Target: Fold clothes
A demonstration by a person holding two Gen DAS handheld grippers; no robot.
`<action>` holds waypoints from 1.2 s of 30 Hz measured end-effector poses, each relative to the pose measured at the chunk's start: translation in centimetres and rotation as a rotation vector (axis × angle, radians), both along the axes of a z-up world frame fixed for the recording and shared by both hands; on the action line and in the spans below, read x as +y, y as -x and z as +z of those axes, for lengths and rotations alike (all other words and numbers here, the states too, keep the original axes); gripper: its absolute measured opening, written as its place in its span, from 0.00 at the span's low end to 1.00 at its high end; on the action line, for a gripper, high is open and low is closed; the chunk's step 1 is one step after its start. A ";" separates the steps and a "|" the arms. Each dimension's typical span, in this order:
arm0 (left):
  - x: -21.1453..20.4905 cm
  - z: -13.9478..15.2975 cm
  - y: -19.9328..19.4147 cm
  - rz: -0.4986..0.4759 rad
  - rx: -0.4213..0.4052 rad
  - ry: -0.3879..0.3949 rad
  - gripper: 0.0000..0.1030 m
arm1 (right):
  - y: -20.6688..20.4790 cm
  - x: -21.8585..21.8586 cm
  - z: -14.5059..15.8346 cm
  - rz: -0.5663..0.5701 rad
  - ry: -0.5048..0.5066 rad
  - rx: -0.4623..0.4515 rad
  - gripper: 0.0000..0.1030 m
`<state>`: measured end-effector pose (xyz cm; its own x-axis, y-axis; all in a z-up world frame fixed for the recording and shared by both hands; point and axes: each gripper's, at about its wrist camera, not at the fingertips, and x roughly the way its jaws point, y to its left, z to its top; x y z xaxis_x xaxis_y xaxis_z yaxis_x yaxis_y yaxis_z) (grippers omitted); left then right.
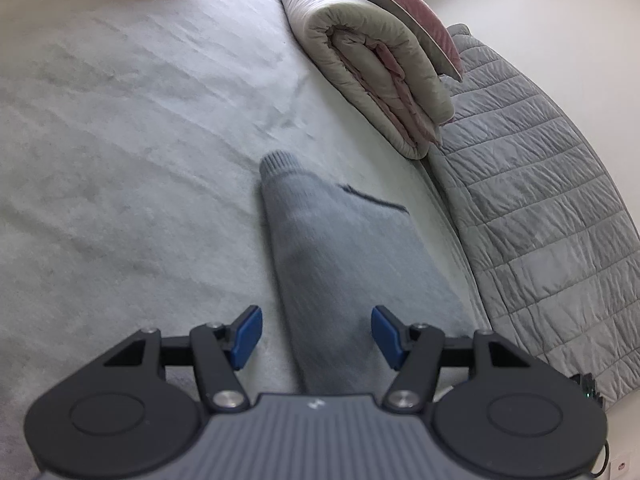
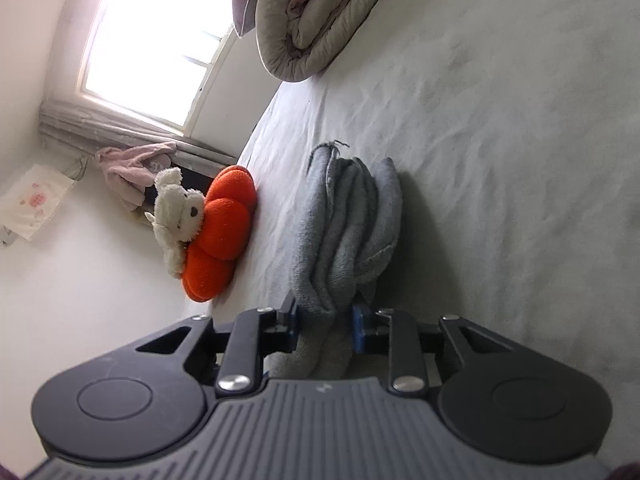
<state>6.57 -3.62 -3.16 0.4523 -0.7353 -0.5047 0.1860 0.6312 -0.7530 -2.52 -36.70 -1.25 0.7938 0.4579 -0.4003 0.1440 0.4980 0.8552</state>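
The grey knit sweater [image 1: 344,252] lies on the pale bed sheet [image 1: 120,140], near the side of the bed where a quilted grey cover [image 1: 540,200] runs along the edge. In the left wrist view it looks like a long, soft blue-grey shape narrowing to a ribbed cuff [image 1: 278,162] at its far end, with a thin dark line along one upper edge — the near part is blurred. In the right wrist view the same sweater [image 2: 344,224] shows as several stacked, rounded folds gathered together, with a frayed thread sticking out at the far end.

The left gripper [image 1: 316,336] hovers over the near part of the sweater with its blue pads [image 1: 248,332] set wide apart; the cloth passes between them without either pad touching it. The right gripper [image 2: 324,326] is rolled onto its side, and its jaws are drawn in on a bunched fold of the sweater — the cloth fills the gap between the pads and is pinched there.

Beyond the sweater a rolled beige duvet [image 1: 372,72] lies across the head of the bed with a pink pillow [image 1: 416,16] on it. On the far side of the sheet sits an orange flower-shaped cushion [image 2: 220,236] with a white plush toy [image 2: 178,216] leaning on it, below a bright window [image 2: 160,36].
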 end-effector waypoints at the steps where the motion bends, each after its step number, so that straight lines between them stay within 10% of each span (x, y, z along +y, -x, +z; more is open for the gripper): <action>1: -0.1 0.0 0.0 -0.003 0.001 -0.002 0.60 | 0.4 -0.4 0.2 -0.003 -0.008 -0.001 0.28; 12: -1.7 0.4 -0.4 -0.063 -0.003 -0.041 0.59 | 3.2 -6.7 -0.3 -0.142 -0.015 0.061 0.29; 20: -4.2 2.3 -4.4 -0.145 -0.076 -0.180 0.60 | 4.9 -7.5 -1.1 -0.205 -0.001 0.084 0.58; 30: -7.9 0.3 -7.3 -0.213 0.023 -0.091 0.60 | 4.1 -5.7 -2.6 -0.144 -0.002 0.118 0.59; 36: -8.2 0.4 -7.2 -0.211 0.045 -0.067 0.60 | 2.7 -6.6 -2.6 -0.198 -0.076 0.073 0.27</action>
<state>13.76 -11.79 -2.72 0.2681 -0.7755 -0.5717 0.2865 0.6307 -0.7212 -5.24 -43.27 -3.81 0.8413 0.3268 -0.4305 0.2956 0.3886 0.8727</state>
